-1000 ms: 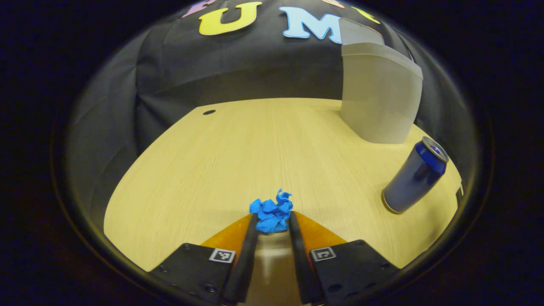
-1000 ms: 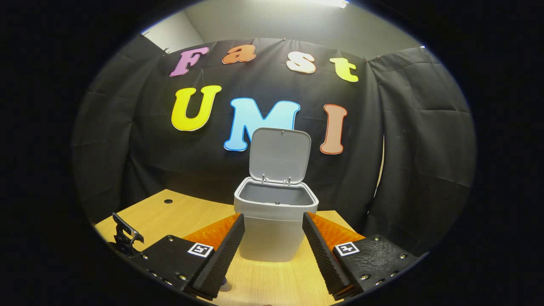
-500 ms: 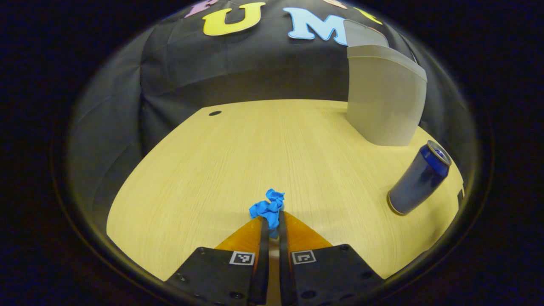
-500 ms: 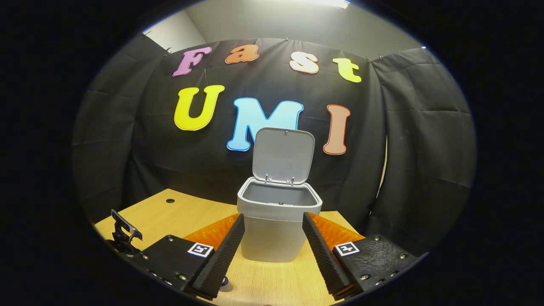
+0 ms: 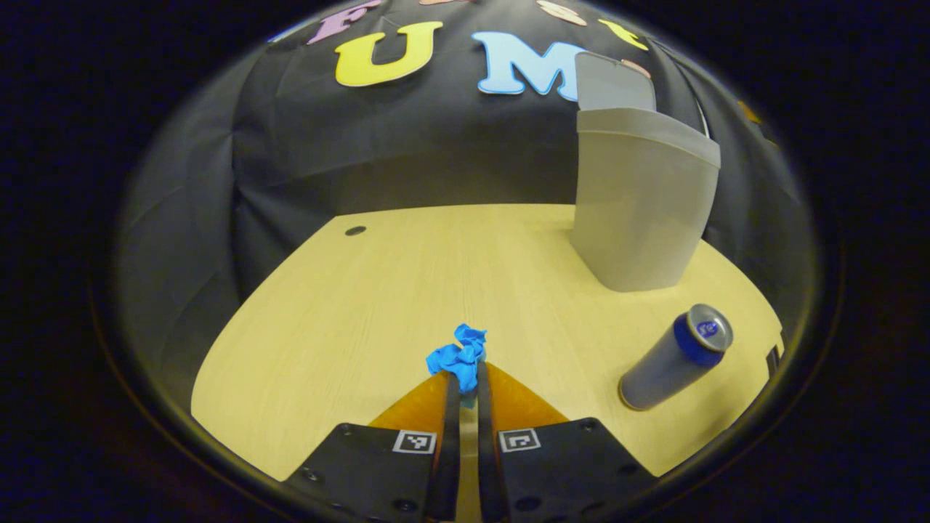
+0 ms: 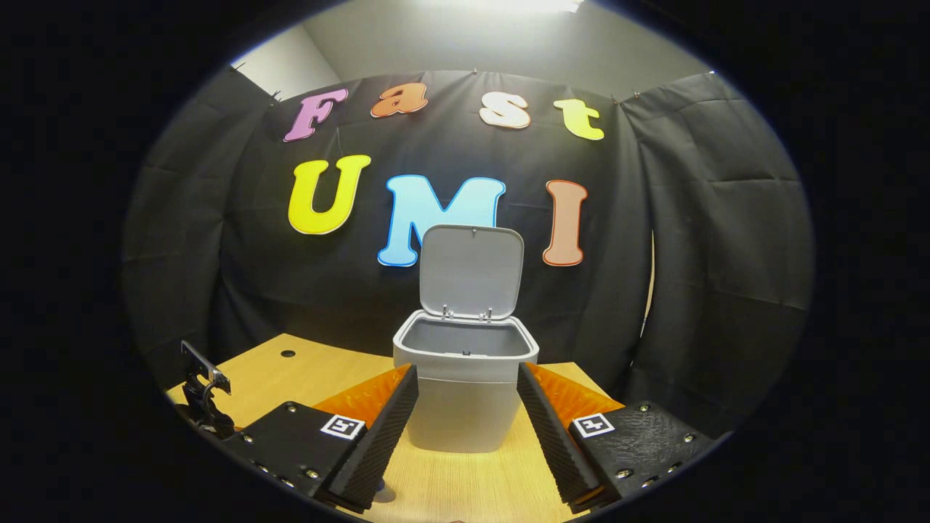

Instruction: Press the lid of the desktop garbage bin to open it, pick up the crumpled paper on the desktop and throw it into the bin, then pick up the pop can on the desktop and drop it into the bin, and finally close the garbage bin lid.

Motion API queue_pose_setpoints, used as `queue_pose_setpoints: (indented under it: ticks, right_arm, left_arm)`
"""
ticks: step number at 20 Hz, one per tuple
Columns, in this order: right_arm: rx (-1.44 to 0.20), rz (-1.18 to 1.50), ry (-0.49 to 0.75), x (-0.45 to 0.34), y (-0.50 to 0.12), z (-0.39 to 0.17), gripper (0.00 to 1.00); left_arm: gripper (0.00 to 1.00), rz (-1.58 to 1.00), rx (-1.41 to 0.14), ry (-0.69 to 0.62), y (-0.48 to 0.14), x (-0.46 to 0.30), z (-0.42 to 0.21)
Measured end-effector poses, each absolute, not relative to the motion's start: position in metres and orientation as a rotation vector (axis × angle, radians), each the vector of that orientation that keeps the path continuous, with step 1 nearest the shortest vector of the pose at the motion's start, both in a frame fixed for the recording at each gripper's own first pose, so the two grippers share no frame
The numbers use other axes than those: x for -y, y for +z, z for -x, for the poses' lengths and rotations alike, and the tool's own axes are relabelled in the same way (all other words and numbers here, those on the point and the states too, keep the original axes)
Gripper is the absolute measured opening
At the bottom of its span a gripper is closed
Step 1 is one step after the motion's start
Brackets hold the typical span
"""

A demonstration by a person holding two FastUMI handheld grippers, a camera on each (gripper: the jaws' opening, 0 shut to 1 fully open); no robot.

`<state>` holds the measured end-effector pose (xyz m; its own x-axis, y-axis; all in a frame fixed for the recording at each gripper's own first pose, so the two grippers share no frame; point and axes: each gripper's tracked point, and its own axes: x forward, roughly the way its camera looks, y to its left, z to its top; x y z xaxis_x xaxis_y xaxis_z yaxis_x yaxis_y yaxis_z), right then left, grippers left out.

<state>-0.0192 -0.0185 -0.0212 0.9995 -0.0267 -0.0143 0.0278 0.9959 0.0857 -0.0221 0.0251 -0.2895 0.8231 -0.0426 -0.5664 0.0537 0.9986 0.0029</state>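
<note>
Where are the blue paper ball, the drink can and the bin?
crumpled paper [image 5: 458, 356], left gripper view, its bunched top.
pop can [image 5: 665, 363], left gripper view, its side.
garbage bin [image 6: 454, 418], right gripper view, its front wall.

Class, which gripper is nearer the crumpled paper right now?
Left. The left gripper is shut on the paper, above the desk. The right gripper hangs open, facing the bin.

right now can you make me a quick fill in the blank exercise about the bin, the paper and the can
1. The left gripper is shut on the crumpled ____ paper.
2. The lid of the grey garbage bin stands ____.
3. The pop can stands upright on the ____.
4. The right gripper has its fingers spread ____, holding nothing.

Missing words: blue; open; desktop; open
</note>
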Motion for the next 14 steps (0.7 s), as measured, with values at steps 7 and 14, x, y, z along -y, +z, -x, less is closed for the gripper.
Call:
queue_pose_setpoints:
  ticks: [7, 14]
  right_arm:
    - [0.012, -0.136, -0.06, 0.043, -0.022, 0.02, 0.89]
    - [0.008, -0.139, -0.098, 0.064, -0.027, 0.021, 0.89]
  left_arm:
    - [0.17, -0.017, -0.49, -0.12, -0.228, 0.021, -0.001]
    - [0.14, -0.003, -0.366, -0.209, -0.167, 0.077, -0.025]
